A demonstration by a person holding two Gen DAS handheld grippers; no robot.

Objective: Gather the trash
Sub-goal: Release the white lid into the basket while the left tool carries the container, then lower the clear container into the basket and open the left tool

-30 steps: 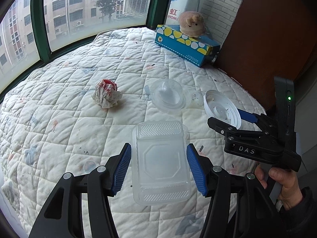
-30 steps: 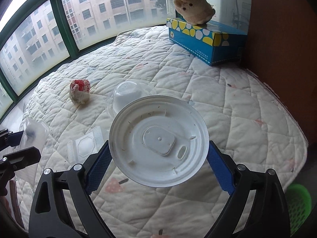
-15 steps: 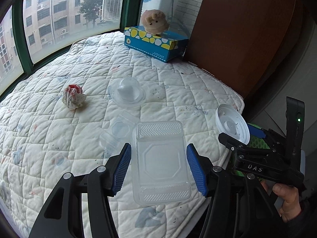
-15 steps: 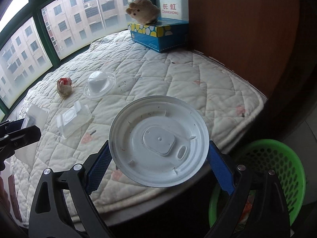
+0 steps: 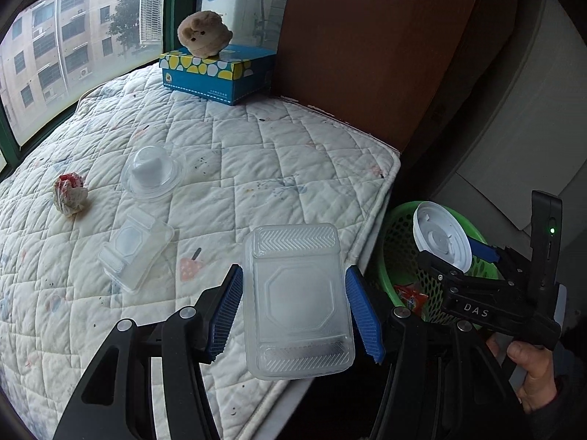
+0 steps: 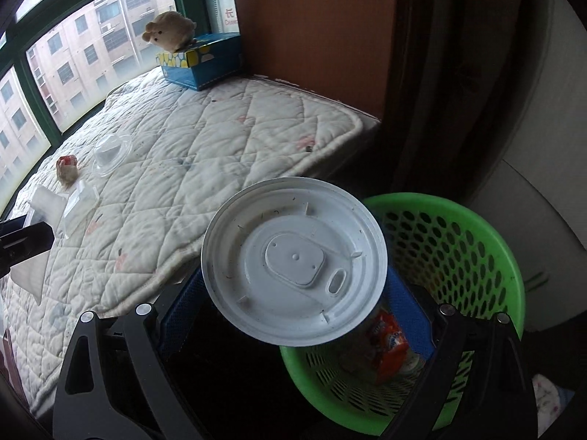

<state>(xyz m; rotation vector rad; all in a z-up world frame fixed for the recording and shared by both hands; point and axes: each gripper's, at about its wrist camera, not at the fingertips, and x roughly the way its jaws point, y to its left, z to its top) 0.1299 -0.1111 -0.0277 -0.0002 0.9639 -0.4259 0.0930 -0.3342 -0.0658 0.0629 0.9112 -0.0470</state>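
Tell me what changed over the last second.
Both hands carried their loads off the bed toward the green basket: the right gripper now holds the white lid over its rim, the left gripper brings the clear tray to the bed's edge. Grips unchanged; other litter untouched.

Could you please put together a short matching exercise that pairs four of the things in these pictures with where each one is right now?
Things:
1. white round lid
2. clear rectangular lid
3. crumpled wrapper
4. plush toy

Places:
A. on the blue tissue box
B. lying loose on the quilt
C. in the right gripper, over the green basket
D. in the left gripper, near the quilt's edge

Pairs: 1-C, 2-D, 3-B, 4-A
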